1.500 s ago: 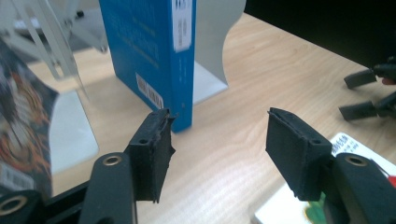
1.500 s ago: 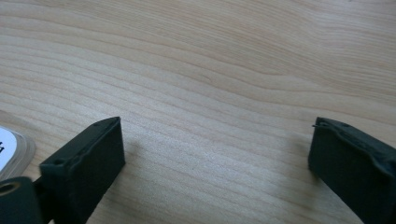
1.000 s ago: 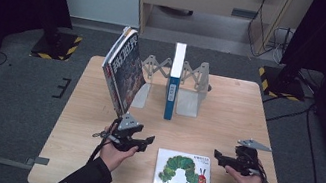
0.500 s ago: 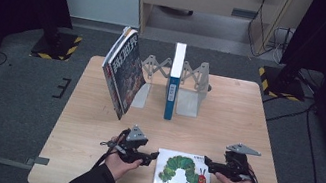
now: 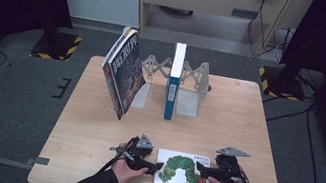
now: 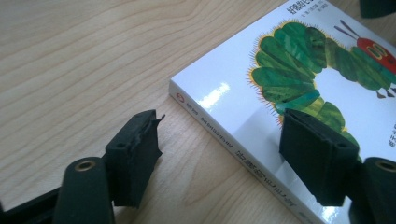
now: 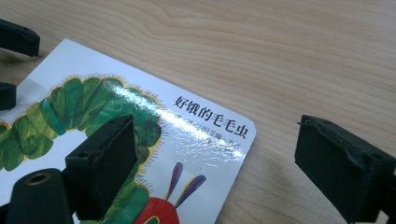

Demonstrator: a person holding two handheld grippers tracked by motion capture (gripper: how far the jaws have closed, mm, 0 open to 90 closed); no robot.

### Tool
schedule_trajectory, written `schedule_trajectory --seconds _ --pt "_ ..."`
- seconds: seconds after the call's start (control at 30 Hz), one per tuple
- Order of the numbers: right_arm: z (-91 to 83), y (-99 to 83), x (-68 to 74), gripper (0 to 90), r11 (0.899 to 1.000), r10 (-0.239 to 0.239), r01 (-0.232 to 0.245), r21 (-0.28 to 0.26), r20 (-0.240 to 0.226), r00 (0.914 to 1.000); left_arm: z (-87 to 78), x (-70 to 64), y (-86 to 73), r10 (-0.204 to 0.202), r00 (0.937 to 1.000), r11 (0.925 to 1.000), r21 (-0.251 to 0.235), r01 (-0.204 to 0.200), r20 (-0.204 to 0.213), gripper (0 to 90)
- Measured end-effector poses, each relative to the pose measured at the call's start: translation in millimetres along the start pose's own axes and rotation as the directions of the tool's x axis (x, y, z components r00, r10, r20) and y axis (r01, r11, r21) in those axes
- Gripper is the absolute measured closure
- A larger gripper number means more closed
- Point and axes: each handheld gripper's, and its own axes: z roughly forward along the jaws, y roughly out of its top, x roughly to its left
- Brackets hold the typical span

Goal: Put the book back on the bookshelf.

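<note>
A white picture book with a green caterpillar (image 5: 183, 172) lies flat near the table's front edge. My left gripper (image 5: 154, 165) is open at its left edge. In the left gripper view (image 6: 224, 154) one jaw hangs over the wood beside the spine and the other over the book's cover (image 6: 299, 79). My right gripper (image 5: 200, 170) is open at the book's right edge. In the right gripper view (image 7: 224, 163) one jaw is over the cover (image 7: 116, 107) and the other over bare wood past the corner. Neither gripper holds anything.
At the back of the wooden table (image 5: 247, 121) a large dark book (image 5: 124, 72) leans steeply to the left. A thin blue book (image 5: 174, 81) stands upright in an expanding metal book rack (image 5: 192, 84). Dark floor surrounds the table.
Both grippers have moved inward from the book's two sides, and their open jaws now straddle its left and right edges. The book has not moved.
</note>
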Motion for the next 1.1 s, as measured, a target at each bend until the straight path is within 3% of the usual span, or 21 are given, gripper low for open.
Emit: schedule_trajectory --seconds 0.1,0.3,0.53,0.6,0.73,0.93,1.1 --pt "1.9 -1.1 1.6 13.0 1.0 -0.005 0.005 0.012 -0.003 1.0 1.5 1.6 -2.1 -0.018 0.9998 0.9998 -0.012 0.018 0.005 23.6" --pt "5.4 -4.0 3.7 13.3 0.999 -0.016 0.017 0.035 -0.007 0.9998 6.8 2.7 -7.9 0.008 1.0 0.9965 -0.083 -0.008 0.0 16.7" --pt "6.3 -6.3 3.6 13.4 0.999 -0.011 0.011 0.035 -0.008 0.9999 7.9 1.5 -7.3 0.02 0.9998 0.997 -0.075 -0.02 0.007 13.4" --pt "5.9 -7.6 4.5 13.4 0.999 -0.008 0.008 0.033 -0.011 0.9999 8.6 0.1 -7.1 0.036 0.9993 0.9975 -0.061 -0.035 0.011 6.1" --pt "5.4 -7.9 3.0 13.4 0.999 -0.009 0.008 0.037 0.002 1.0 9.5 -1.6 -7.1 0.041 0.9992 0.998 -0.049 -0.04 0.0 1.8" --pt "1.5 -10.6 -0.1 13.5 0.999 0.03 -0.03 0.033 0.002 0.9995 9.4 -1.2 -7.2 0.038 0.9993 0.998 -0.051 -0.038 0.002 1.8" --pt "1.9 -11.8 1.8 14.4 0.999 0.024 -0.024 0.041 -0.009 0.9997 8.9 -1.2 -7.7 0.046 0.9989 0.9978 -0.047 -0.046 0.007 1.3"
